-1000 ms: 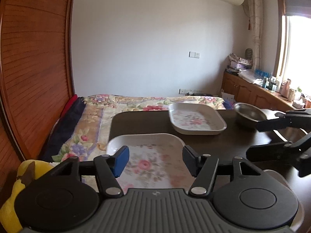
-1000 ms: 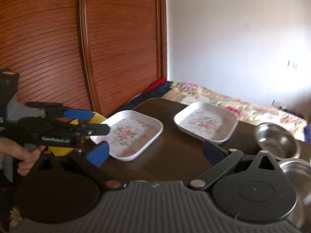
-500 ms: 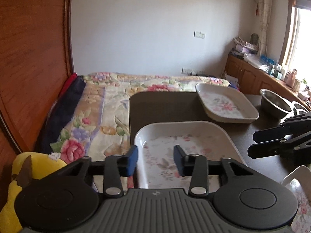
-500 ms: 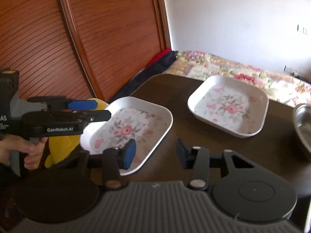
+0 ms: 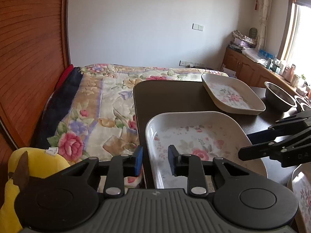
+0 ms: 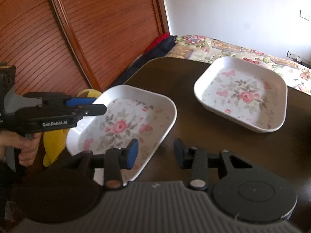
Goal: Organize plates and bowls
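You're in a home bedroom: a bed (image 5: pixel 108 97) with a floral quilt sits against the dark table's (image 5: pixel 171 97) far edge, beside a slatted wooden wardrobe (image 6: pixel 87 29) and curtained window (image 5: pixel 300 29)

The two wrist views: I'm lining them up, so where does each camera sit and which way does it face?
Left wrist: on the left gripper, angled down across the near plate's left rim toward the bed; own fingers show.
Right wrist: on the right gripper, angled down astride that plate's right rim; a hand shows.
Shared: both plates, each other's gripper.
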